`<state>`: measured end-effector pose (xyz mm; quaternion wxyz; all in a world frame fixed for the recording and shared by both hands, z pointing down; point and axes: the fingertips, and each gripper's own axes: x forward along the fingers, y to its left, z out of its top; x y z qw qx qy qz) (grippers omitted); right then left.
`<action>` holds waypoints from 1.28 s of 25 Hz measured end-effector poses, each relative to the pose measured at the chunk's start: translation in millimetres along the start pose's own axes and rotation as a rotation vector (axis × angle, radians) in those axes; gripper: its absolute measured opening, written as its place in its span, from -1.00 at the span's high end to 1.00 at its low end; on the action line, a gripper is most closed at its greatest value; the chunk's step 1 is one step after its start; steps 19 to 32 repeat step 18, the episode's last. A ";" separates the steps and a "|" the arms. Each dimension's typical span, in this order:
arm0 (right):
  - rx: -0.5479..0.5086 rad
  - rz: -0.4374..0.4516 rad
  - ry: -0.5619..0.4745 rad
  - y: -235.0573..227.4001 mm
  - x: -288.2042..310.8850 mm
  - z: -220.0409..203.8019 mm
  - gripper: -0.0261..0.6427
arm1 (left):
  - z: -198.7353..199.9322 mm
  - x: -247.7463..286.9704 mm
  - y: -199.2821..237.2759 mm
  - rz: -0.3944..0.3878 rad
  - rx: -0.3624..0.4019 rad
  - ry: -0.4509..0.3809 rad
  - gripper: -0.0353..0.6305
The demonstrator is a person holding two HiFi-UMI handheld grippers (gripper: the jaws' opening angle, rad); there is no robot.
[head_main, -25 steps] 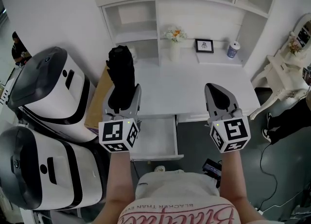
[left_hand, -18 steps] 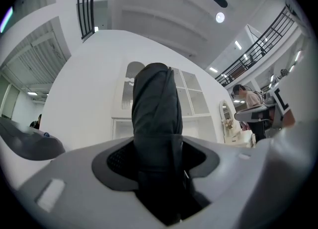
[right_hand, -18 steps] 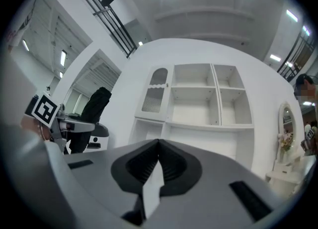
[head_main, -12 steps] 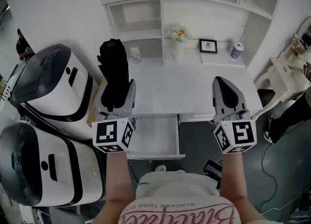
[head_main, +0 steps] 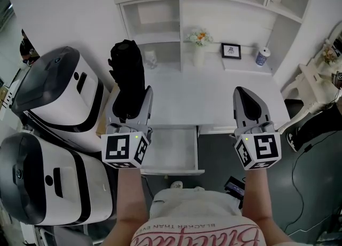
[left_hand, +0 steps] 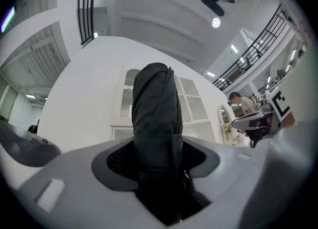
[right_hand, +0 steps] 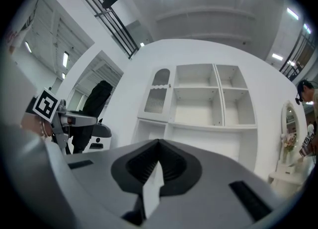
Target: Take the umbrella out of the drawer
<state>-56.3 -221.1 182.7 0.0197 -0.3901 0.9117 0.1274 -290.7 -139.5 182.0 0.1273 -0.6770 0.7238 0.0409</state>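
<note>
While the umbrella (head_main: pixel 128 79) stands clamped in the left gripper (head_main: pixel 131 103): it is already out of the drawer (head_main: pixel 171 171), held upright over the left front corner of the desk (head_main: pixel 208 98). It is black and folded, and most of its length rises above the jaws.
Left fingers: closed on the umbrella's lower part. The left gripper view shows dark fabric filling the gap between the pads.
Right gripper (head_main: pixel 247 98): fingers together with nothing between them, poised over the desk's front edge, right of the drawer.
Drawer: pulled out under the front edge, and bare as far as it shows.
Risk, slip: the grip is low on a tall, soft bundle. Loose folds could slide through the pads and let the umbrella drop back into the drawer or past the desk's left edge.
Risk, tipping: with so much weight above the jaws, a quick swing could lever the umbrella sideways in the grip.
Risk, collision: white-and-black cases (head_main: pixel 59 93) stand just beyond the desk's left edge, and the shelf unit (head_main: pixel 152 26) rises at the back left corner. A sweep left or back could knock either of them.
Risk, set-down: the vase (head_main: pixel 199 55) at the back edge could be toppled if the umbrella is laid too far in.
Risk, drawer: it juts toward the person, so a step forward could bump it.
</note>
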 end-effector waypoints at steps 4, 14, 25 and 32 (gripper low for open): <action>0.008 0.009 -0.011 0.8 1.9 1.4 0.90 | -0.9 0.0 0.3 -0.001 -0.007 -0.001 0.12; 0.024 0.022 -0.013 7.5 8.2 2.9 0.90 | -1.9 1.1 1.4 -0.018 0.001 0.004 0.12; 0.021 0.021 -0.010 8.0 10.4 0.8 0.90 | -3.0 2.2 4.4 -0.023 0.000 0.003 0.12; 0.021 0.021 -0.010 8.0 10.4 0.8 0.90 | -3.0 2.2 4.4 -0.023 0.000 0.003 0.12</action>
